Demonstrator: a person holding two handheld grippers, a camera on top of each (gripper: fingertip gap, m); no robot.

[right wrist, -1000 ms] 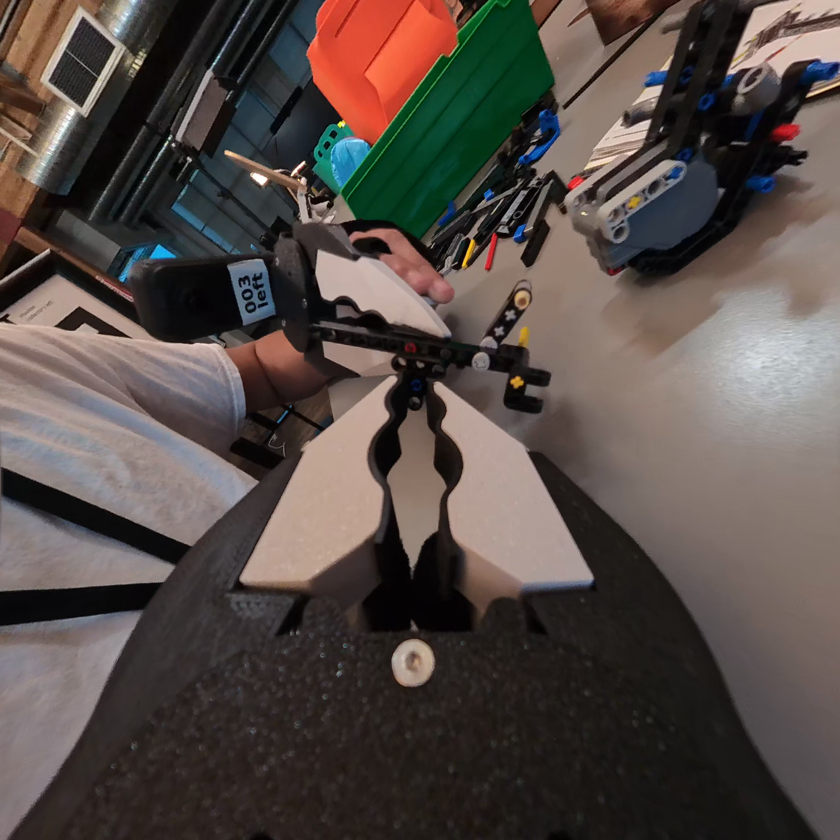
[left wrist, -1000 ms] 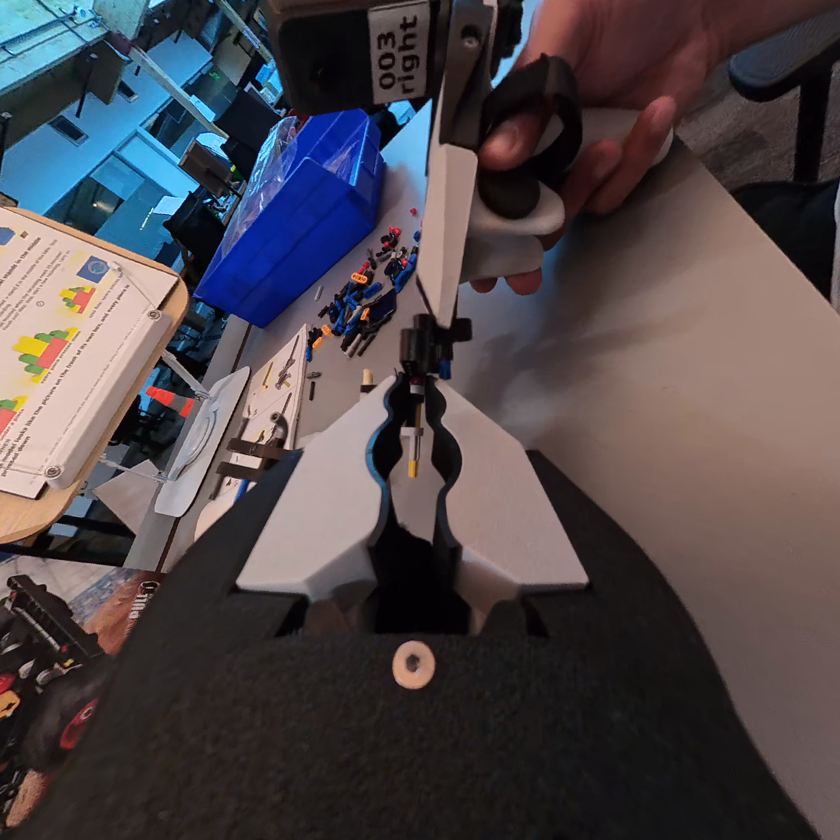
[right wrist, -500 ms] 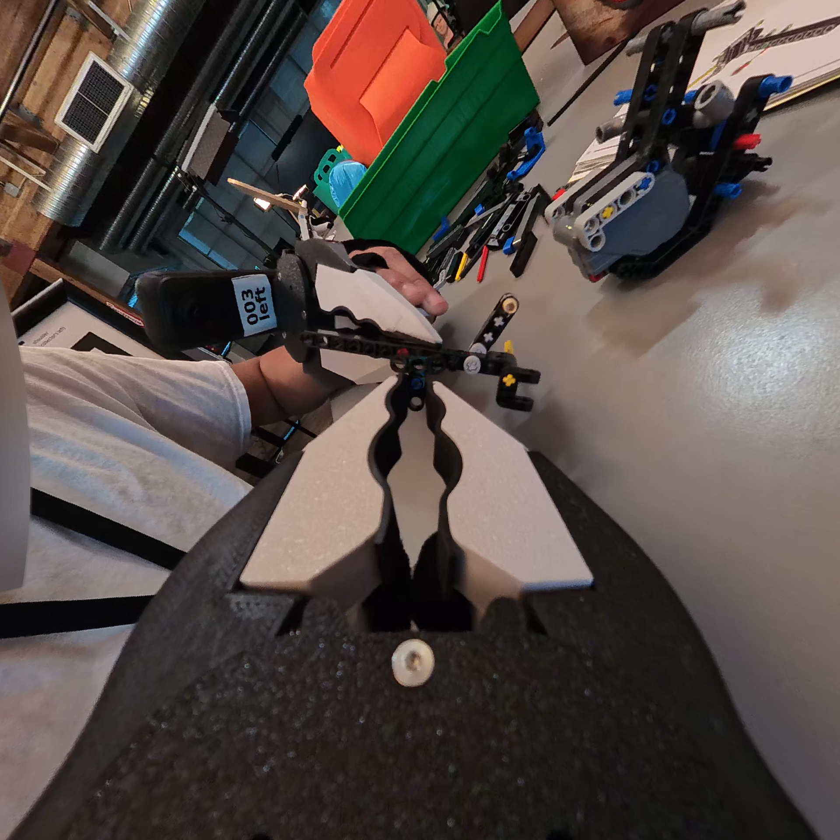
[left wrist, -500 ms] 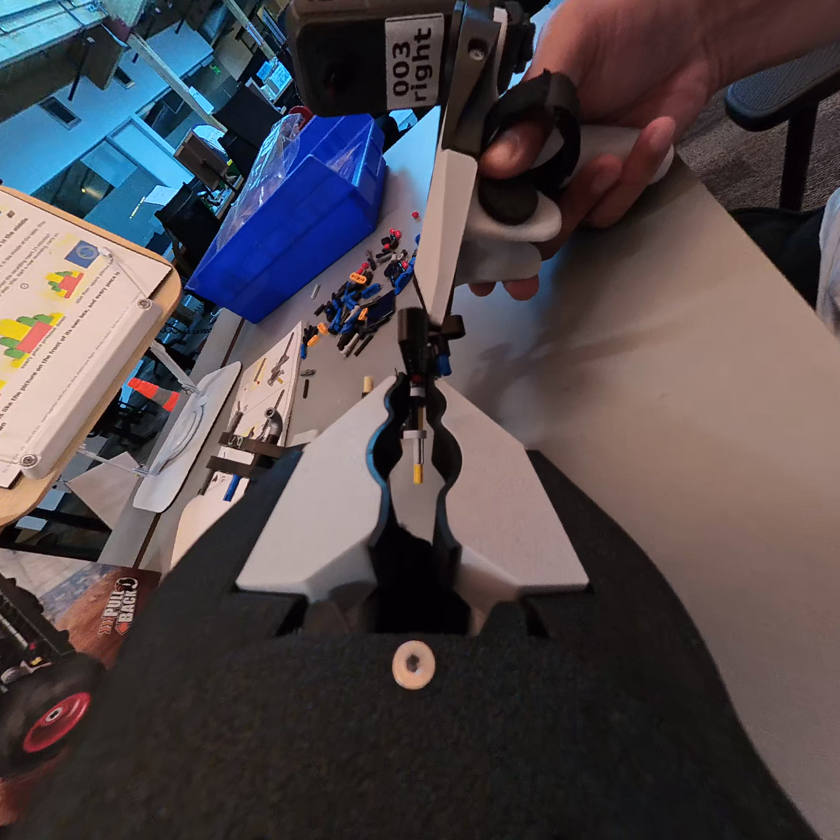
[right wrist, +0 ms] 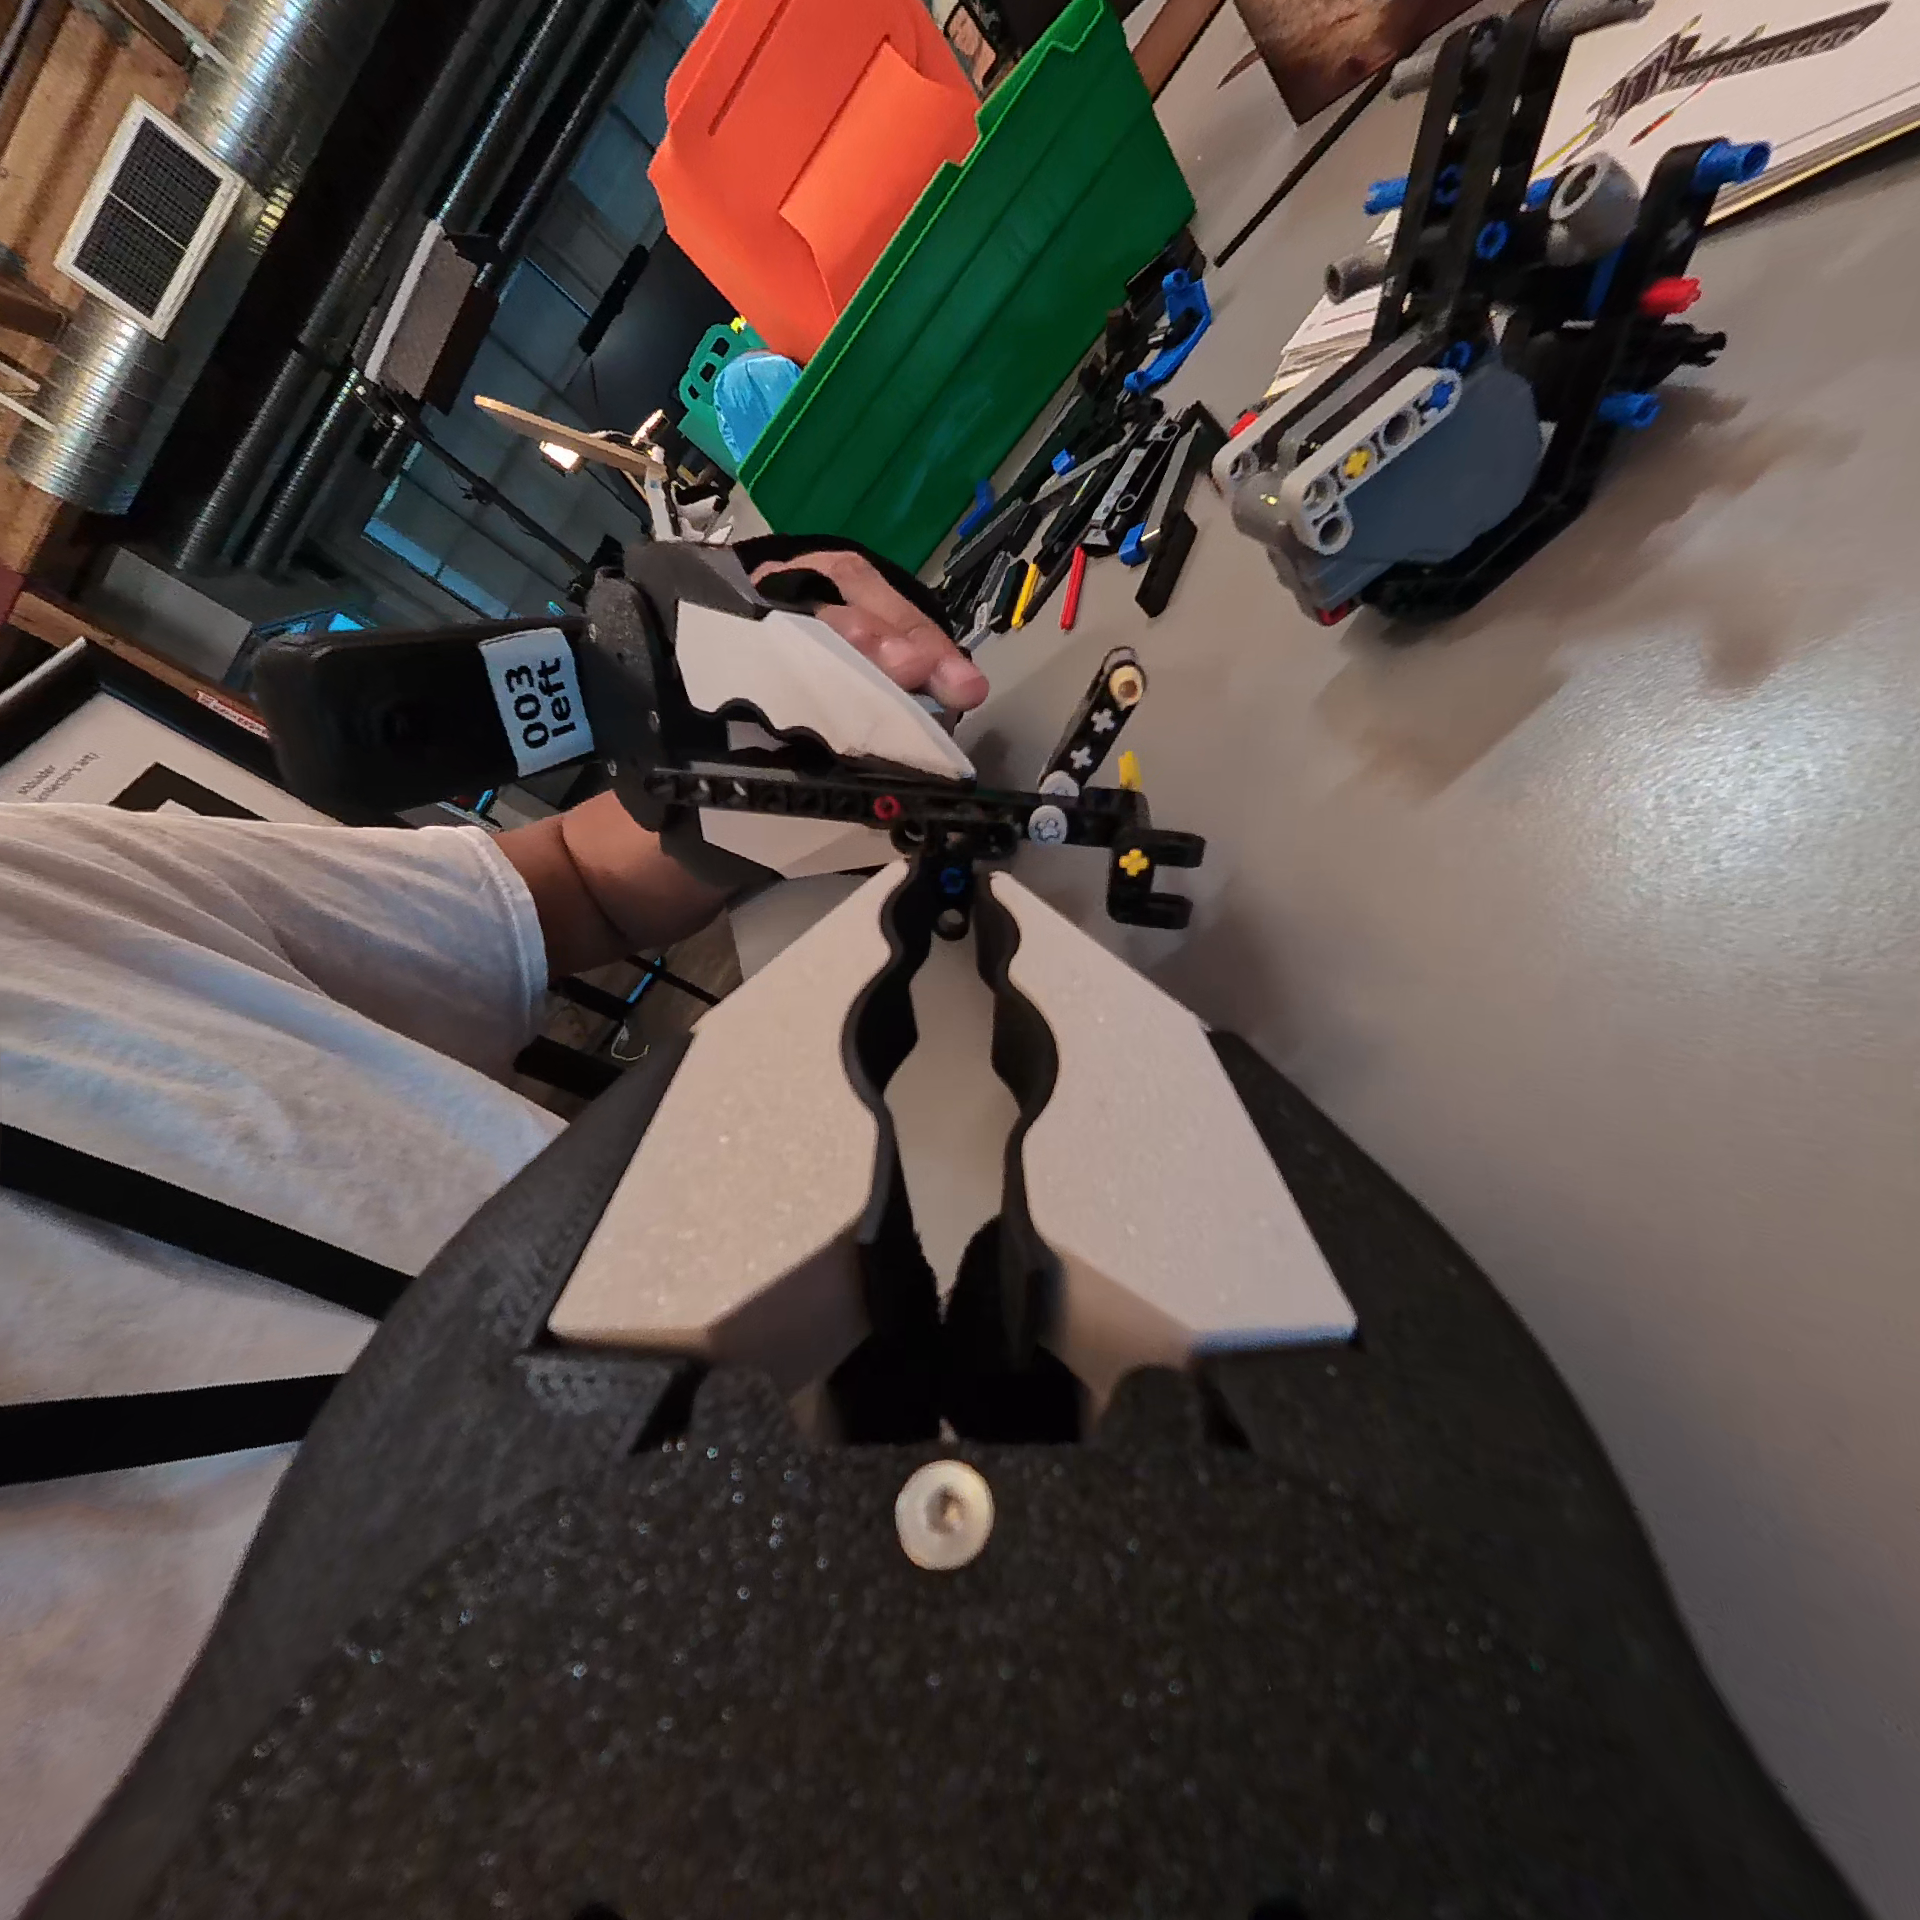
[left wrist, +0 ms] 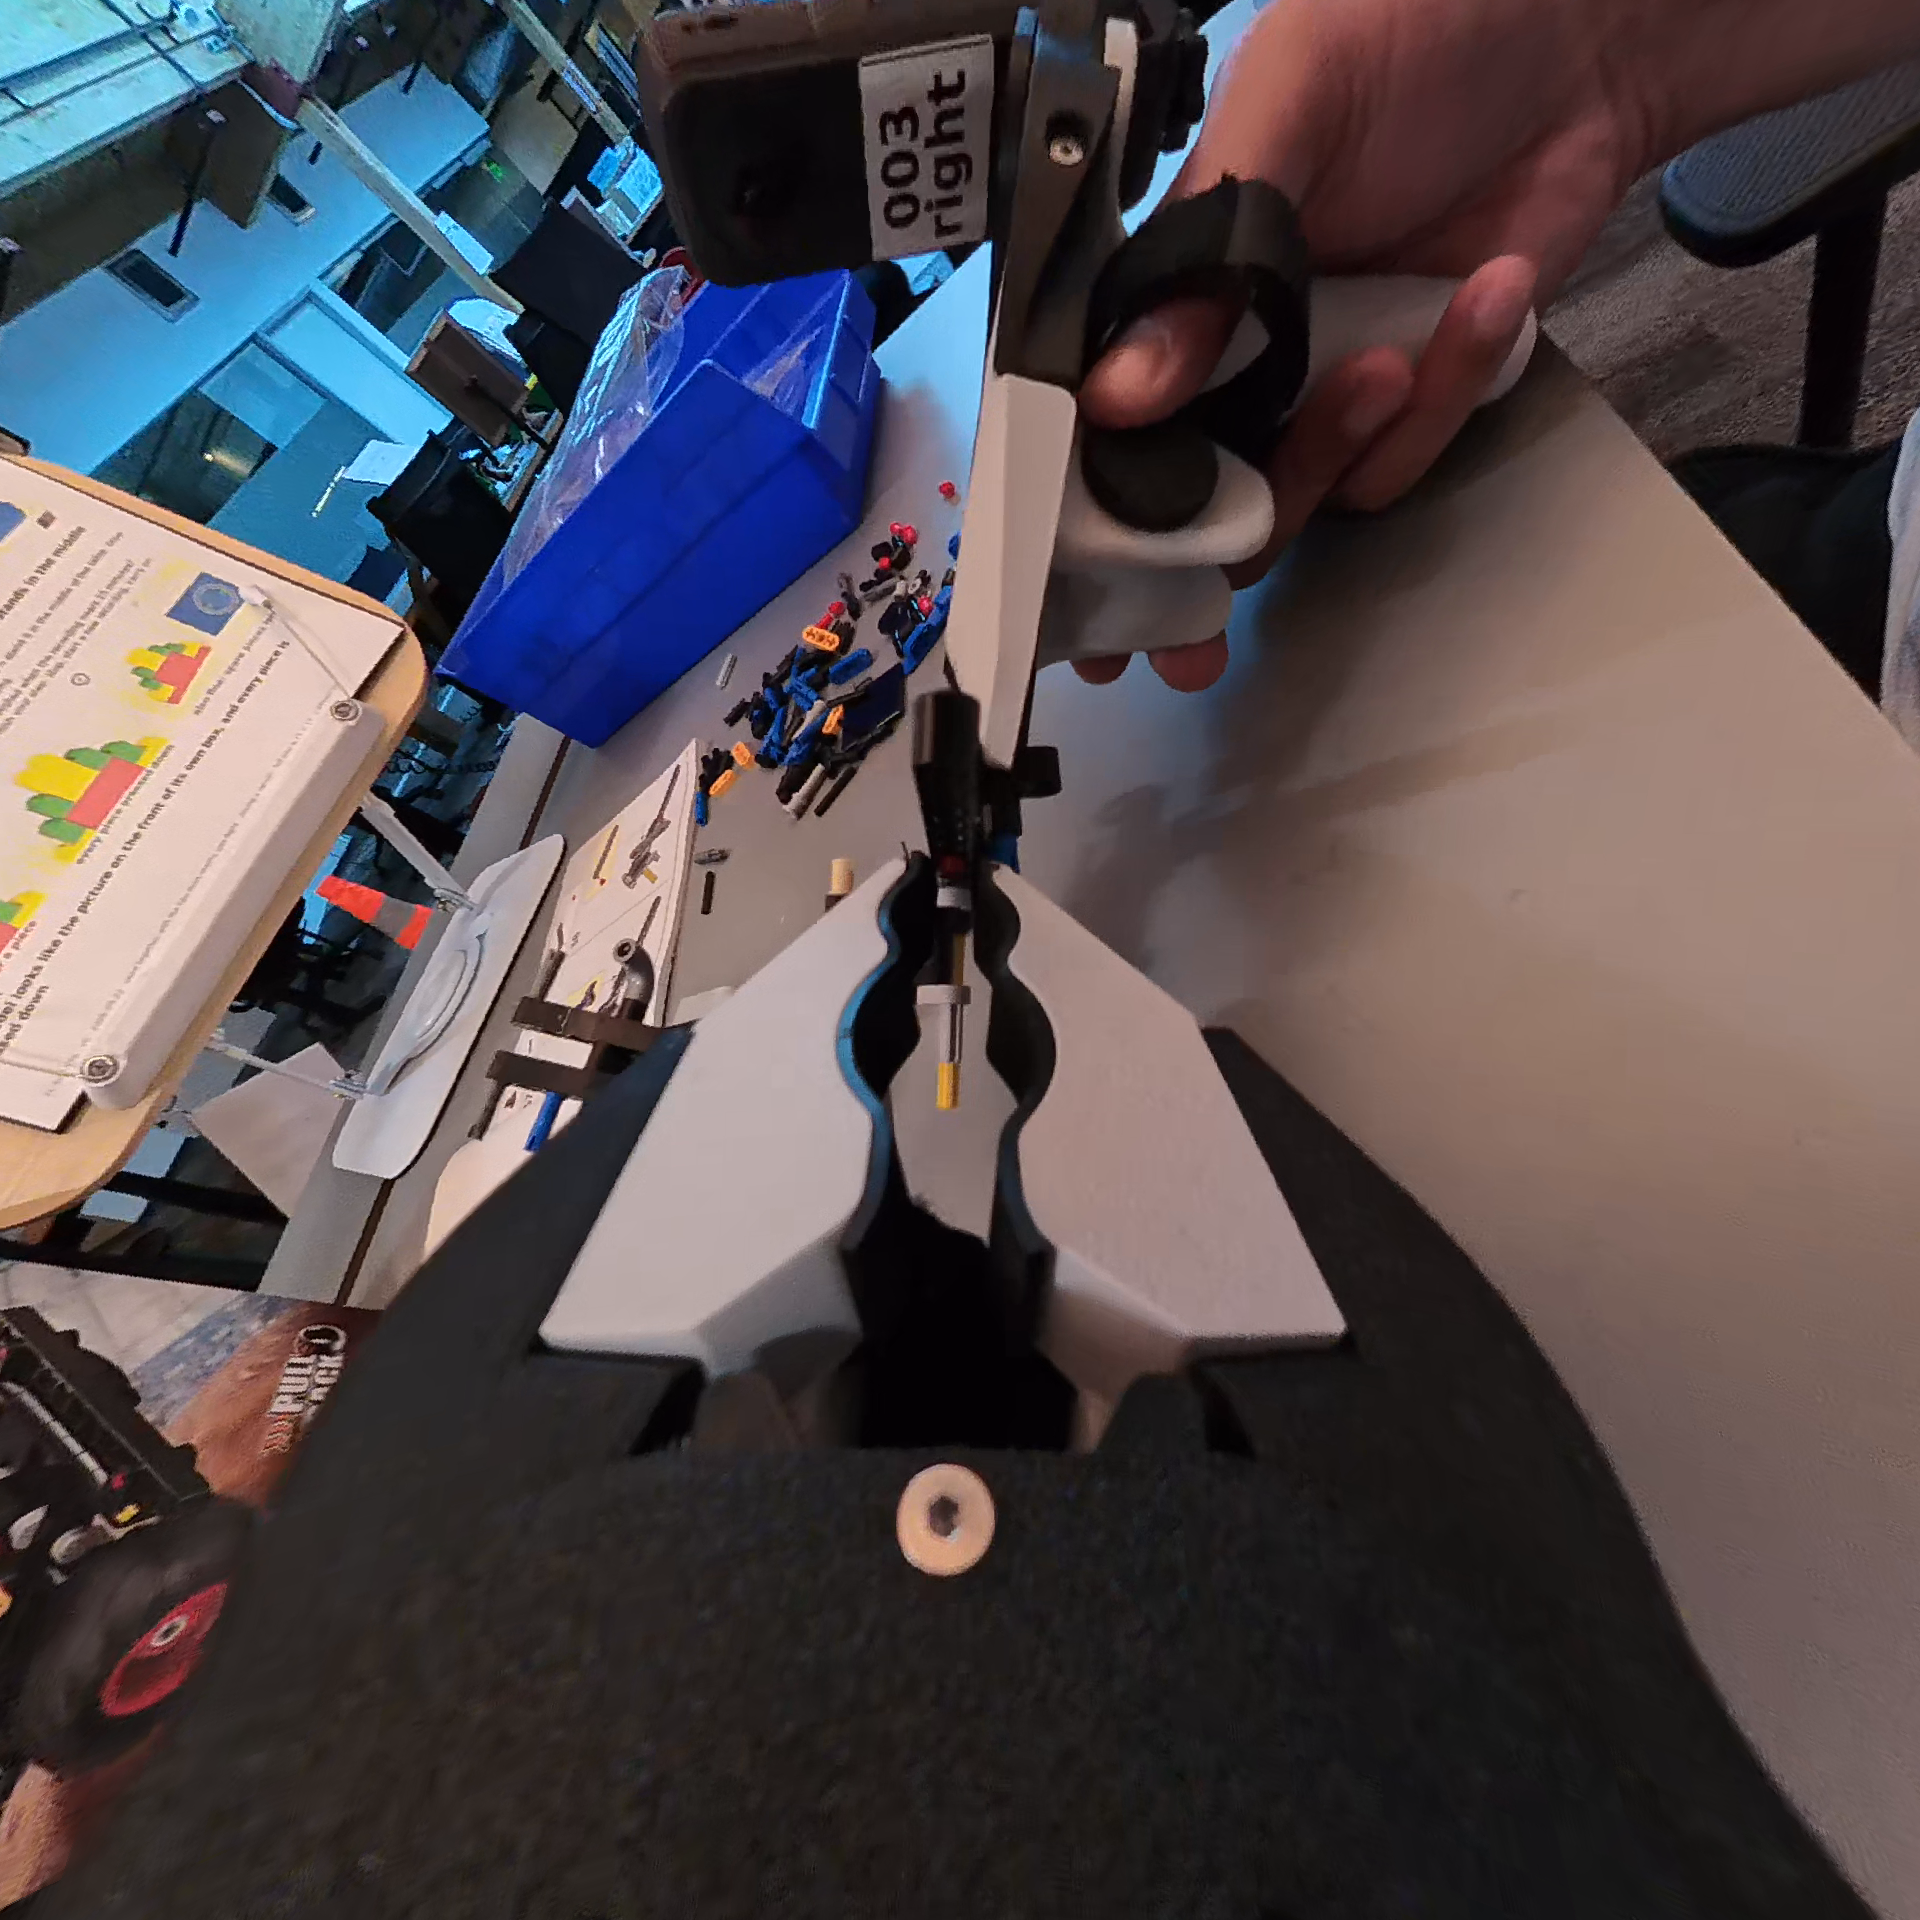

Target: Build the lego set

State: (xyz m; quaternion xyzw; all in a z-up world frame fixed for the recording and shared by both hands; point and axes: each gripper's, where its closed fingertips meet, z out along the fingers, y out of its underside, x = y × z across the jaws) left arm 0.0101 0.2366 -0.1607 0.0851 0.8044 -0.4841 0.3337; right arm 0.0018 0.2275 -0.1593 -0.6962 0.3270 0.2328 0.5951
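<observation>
Lego beam (right wrist: 831, 802), long, black and thin, is held above the table (right wrist: 1558, 935) between both grippers. Left gripper (left wrist: 951, 883) is clamped on the beam lengthwise; in its own view the beam runs down the gap between the fingers, with a yellow axle tip (left wrist: 947, 1086) and a white collar showing in the wavy slot. Seen from the right wrist, the same gripper (right wrist: 961, 771) lies along the beam's top edge, and the beam's far end carries a short black arm (right wrist: 1096, 727) angled upward, a black fork piece (right wrist: 1148, 883) and a small yellow pin. Right gripper (right wrist: 948, 883) is closed on a short black piece with a blue pin that hangs from the beam's underside; the left wrist view shows this gripper (left wrist: 997, 743) coming down from above, its tips meeting the assembly, a hand (left wrist: 1403, 260) around its handle. Half-built model (right wrist: 1455, 416), grey block inside a black frame with blue and red pins, stands on the table well apart from the beam. Loose long parts (right wrist: 1081, 509) lie in front of a green bin (right wrist: 977, 312), with an orange bin (right wrist: 821, 177) behind it. On the other side: blue bin (left wrist: 675, 520), a scatter of small parts (left wrist: 831, 707), an instruction booklet (left wrist: 634, 883), and a printed sheet on a board (left wrist: 156, 779).
</observation>
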